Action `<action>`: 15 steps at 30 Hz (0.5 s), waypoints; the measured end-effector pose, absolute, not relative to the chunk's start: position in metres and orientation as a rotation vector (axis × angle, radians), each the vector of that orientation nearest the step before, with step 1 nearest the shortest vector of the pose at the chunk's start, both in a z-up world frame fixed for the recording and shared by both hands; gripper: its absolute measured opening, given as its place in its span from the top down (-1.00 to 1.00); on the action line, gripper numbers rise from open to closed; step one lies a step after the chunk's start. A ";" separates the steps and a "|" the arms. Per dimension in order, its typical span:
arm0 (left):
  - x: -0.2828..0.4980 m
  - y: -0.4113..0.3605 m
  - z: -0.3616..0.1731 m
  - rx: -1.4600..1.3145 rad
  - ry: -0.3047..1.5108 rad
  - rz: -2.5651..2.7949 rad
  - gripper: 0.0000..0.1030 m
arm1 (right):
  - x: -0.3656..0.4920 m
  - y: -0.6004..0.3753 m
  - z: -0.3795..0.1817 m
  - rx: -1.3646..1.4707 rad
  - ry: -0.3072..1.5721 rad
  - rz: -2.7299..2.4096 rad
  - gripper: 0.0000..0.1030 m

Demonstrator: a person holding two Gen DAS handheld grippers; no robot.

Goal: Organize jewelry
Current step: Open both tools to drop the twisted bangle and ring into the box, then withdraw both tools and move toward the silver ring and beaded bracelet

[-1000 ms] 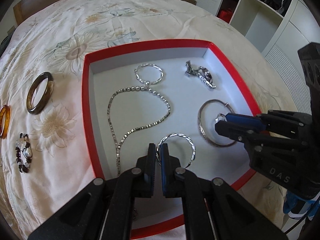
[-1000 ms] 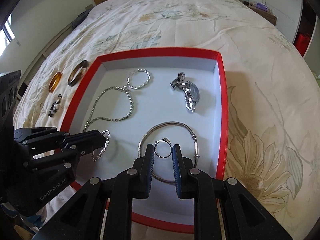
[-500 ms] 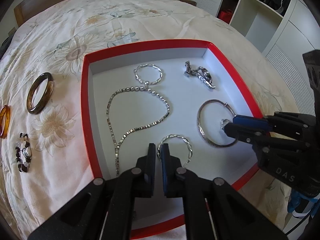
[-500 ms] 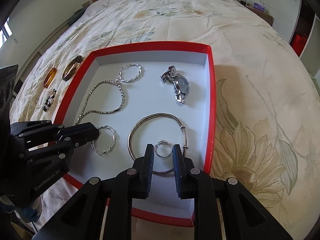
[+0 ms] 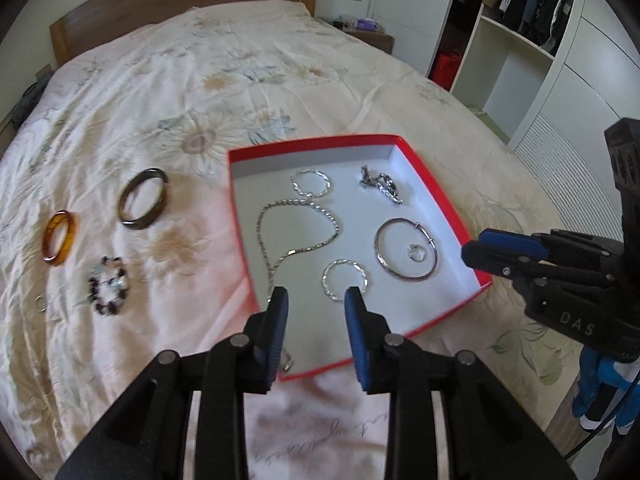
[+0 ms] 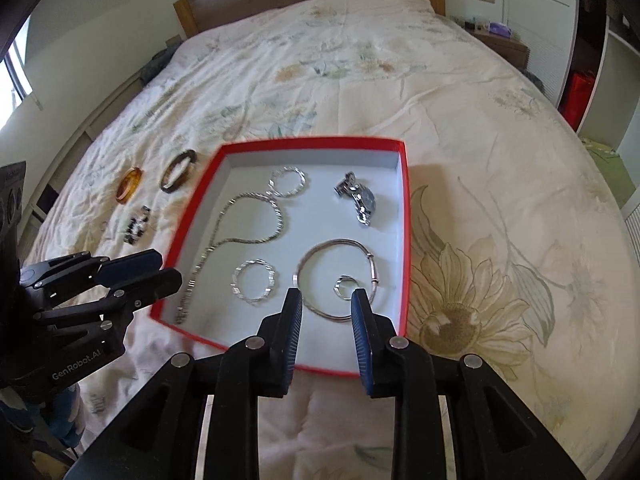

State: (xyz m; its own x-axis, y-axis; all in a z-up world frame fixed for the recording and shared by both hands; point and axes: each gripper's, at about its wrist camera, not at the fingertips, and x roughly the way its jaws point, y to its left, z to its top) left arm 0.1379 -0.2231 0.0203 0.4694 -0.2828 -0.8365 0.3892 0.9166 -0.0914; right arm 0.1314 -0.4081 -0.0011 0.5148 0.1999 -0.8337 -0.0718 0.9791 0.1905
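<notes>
Landmark: box, red rim, white floor, resting on the bed.
Far left of box: amber bangle; lies on the bed, not yet boxed.
Left of box, near the rim: dark bangle; lies on the bed, not yet boxed.
Left of box, nearer the camera: bead bracelet, with a small ring further out; both lie on the bed. The ring is too small to identify with certainty.
In box, left part: chain, running toward the near rim.
In box, far middle: twisted hoop.
In box, near middle: second hoop, lying free.
In box, far right: watch.
In box, near right: silver bangle, with a silver ring lying inside its circle.
Left gripper: jaws opening, nothing between them; the second hoop lies beyond the tips, untouched.
Right gripper: jaws opening, nothing between them; the silver ring lies on the box floor beyond the tips.
Done: 6 pieces lie in the box.
Left: 3 pieces on the bed, plus the probable small ring, judged as still to be moved into the box.
Progress: judged past the halfway mark.
Next step: judged to be a reach to the left of the box.
</notes>
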 end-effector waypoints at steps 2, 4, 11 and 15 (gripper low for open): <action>0.127 -0.213 0.031 0.116 0.977 -0.384 0.44 | 0.119 -0.399 0.014 0.136 0.989 0.177 0.43; 0.117 -0.203 0.040 0.113 0.960 -0.361 0.42 | 0.108 -0.390 0.025 0.134 0.969 0.187 0.36; 0.076 -0.150 0.069 0.070 0.897 -0.263 0.29 | 0.069 -0.353 0.050 0.143 0.913 0.224 0.16; 0.058 -0.125 0.078 0.047 0.873 -0.220 0.24 | 0.055 -0.333 0.055 0.138 0.903 0.242 0.14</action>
State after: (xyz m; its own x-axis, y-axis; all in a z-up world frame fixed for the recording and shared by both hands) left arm 0.0580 -0.1249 0.0775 0.6216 -0.1724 -0.7641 0.2109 0.9763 -0.0487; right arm 0.0548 -0.3327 0.0552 0.5949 0.2650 -0.7588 -0.1497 0.9641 0.2193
